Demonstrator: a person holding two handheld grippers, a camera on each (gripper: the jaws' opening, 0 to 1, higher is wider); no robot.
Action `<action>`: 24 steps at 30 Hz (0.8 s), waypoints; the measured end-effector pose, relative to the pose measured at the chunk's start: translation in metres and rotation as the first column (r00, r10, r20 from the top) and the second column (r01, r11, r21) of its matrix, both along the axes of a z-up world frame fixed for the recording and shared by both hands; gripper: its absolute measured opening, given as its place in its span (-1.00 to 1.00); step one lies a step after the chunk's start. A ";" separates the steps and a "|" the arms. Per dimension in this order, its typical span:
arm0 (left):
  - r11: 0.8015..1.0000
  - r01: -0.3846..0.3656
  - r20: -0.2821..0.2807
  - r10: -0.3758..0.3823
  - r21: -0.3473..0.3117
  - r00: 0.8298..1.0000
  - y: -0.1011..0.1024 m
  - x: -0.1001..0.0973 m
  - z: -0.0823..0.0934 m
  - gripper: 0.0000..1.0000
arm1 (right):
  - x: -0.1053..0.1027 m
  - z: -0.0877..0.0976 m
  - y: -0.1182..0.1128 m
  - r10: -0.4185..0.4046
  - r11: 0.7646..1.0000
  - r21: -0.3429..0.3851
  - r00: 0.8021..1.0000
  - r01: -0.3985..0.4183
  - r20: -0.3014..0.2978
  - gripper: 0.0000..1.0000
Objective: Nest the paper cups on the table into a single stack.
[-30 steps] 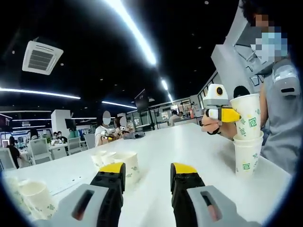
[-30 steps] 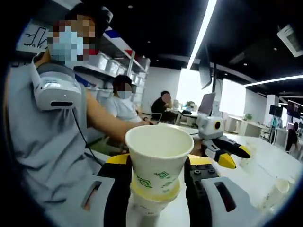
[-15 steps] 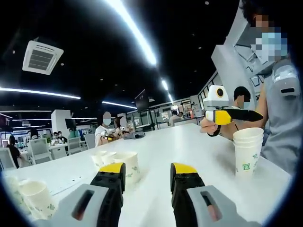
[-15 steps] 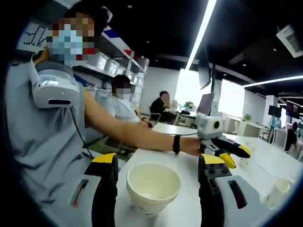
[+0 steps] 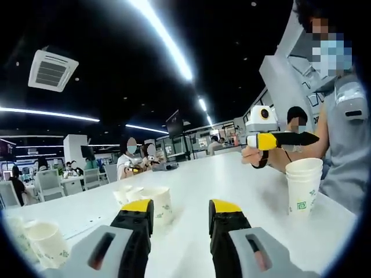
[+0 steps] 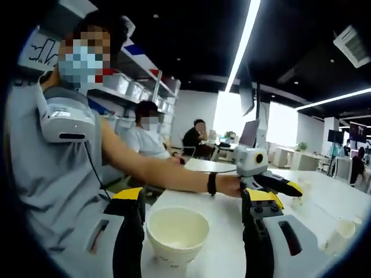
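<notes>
1. Left gripper view: stack (image 5: 303, 186) of nested cups standing upright near the table (image 5: 232, 179) edge, at right; two rims visible at the top, green print low on the side.
2. Same view: right gripper (image 5: 301, 139) hanging above the stack, apart from it, jaws spread and holding nothing.
3. Left gripper (image 5: 181, 223) low over the table, jaws wide and empty — nothing between them.
4. Loose cups waiting: a pair (image 5: 152, 200) just past the left jaw, another cup (image 5: 45, 240) at far left near the table's corner.
5. Right gripper view: stack (image 6: 177, 234) seen from above, its open mouth sitting between the spread jaws without touching either.
6. Same view: one more cup (image 6: 339, 233) at far right, well apart from the stack.
7. Judged state: stack begun, several cups left to add.
8. Risk — stack close to the table edge; a sideways knock from either jaw could tip it off.
9. Risk with thin paper walls: too hard a squeeze could crush a rim, and an oval rim may jam instead of seating in the stack.
10. Risk with the pair by the left jaw: cups just beside each other, so closing on one could shove or topple its neighbour.
</notes>
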State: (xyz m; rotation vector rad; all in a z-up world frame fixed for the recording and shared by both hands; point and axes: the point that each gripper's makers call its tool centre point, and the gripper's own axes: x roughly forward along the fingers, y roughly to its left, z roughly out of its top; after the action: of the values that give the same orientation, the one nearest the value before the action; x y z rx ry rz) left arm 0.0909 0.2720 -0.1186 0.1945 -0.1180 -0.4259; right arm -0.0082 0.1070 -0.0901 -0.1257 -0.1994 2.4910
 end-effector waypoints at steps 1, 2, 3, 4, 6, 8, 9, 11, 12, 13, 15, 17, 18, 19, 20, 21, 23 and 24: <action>1.000 -0.007 0.010 0.007 -0.002 1.000 0.002 0.000 0.002 -0.14 | 0.004 0.006 0.002 -0.015 1.000 0.026 1.000 0.015 -0.013 0.42; 1.000 -0.010 0.017 0.011 -0.007 1.000 0.003 0.000 0.004 -0.09 | 0.007 0.009 0.003 -0.019 0.999 0.033 1.000 0.019 -0.019 0.42; 1.000 -0.015 0.017 0.015 -0.026 1.000 0.006 -0.001 0.006 -0.04 | 0.009 0.012 0.003 -0.023 0.999 0.037 0.999 0.024 -0.024 0.42; 0.999 -0.013 0.018 0.014 -0.045 1.000 0.008 -0.001 0.008 -0.01 | 0.011 0.015 0.004 -0.030 0.998 0.046 0.999 0.031 -0.025 0.43; 0.999 -0.012 0.032 0.014 -0.051 0.999 0.009 -0.002 0.010 0.00 | 0.017 0.020 0.006 -0.041 0.997 0.059 0.999 0.043 -0.029 0.45; 0.998 -0.009 0.033 0.011 -0.061 0.999 0.005 -0.004 0.011 0.01 | 0.022 0.024 0.009 -0.049 0.997 0.063 0.998 0.050 -0.032 0.51; 0.998 -0.011 0.022 0.013 -0.065 1.000 0.005 -0.004 0.009 0.02 | 0.025 0.026 0.011 -0.055 0.997 0.061 0.998 0.057 -0.031 0.56; 0.998 -0.014 0.016 0.015 -0.063 1.000 0.005 -0.002 0.007 0.02 | 0.035 0.027 0.018 -0.076 0.995 0.061 0.997 0.077 -0.022 0.56; 0.998 -0.014 0.016 0.015 -0.061 1.000 0.005 -0.002 0.007 0.02 | 0.039 0.030 0.020 -0.081 0.994 0.066 0.996 0.083 -0.028 0.56; 0.998 -0.014 0.015 0.015 -0.061 1.000 0.005 -0.002 0.006 0.03 | 0.044 0.032 0.024 -0.091 0.993 0.072 0.995 0.094 -0.037 0.56; 0.998 -0.014 0.018 0.015 -0.059 1.000 0.004 -0.002 0.007 0.04 | 0.051 0.035 0.030 -0.118 0.989 0.084 0.992 0.121 -0.038 0.51; 0.998 -0.010 0.022 0.011 -0.064 1.000 0.002 -0.003 0.008 0.05 | 0.062 0.040 0.038 -0.144 0.984 0.099 0.989 0.147 -0.042 0.48; 0.998 -0.010 0.022 0.012 -0.066 1.000 0.002 -0.003 0.008 0.05 | 0.065 0.042 0.041 -0.152 0.983 0.097 0.987 0.156 -0.048 0.48; 0.997 -0.016 0.014 0.017 -0.071 1.000 0.002 -0.002 0.008 0.06 | 0.070 0.045 0.045 -0.160 0.981 0.101 0.986 0.164 -0.055 0.48; 0.996 -0.014 0.002 0.014 -0.086 1.000 0.002 -0.001 0.007 0.07 | 0.073 0.047 0.048 -0.164 0.980 0.103 0.985 0.169 -0.051 0.48; 0.996 -0.013 -0.001 0.013 -0.094 1.000 0.002 0.000 0.006 0.09 | 0.076 0.047 0.051 -0.175 0.978 0.106 0.984 0.178 -0.036 0.48; 0.996 -0.019 -0.006 0.019 -0.093 1.000 0.003 0.000 0.004 0.09 | 0.083 0.048 0.057 -0.198 0.973 0.121 0.980 0.198 -0.012 0.50; 0.995 -0.024 -0.011 0.023 -0.092 1.000 0.004 0.001 0.003 0.09 | 0.088 0.048 0.060 -0.205 0.971 0.127 0.979 0.204 -0.006 0.50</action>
State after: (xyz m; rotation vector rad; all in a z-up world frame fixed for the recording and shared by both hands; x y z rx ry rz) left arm 0.0916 0.2759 -0.1160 0.1027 -0.1251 -0.3972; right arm 0.0794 0.1669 -0.0420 -0.0965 -0.3303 2.2661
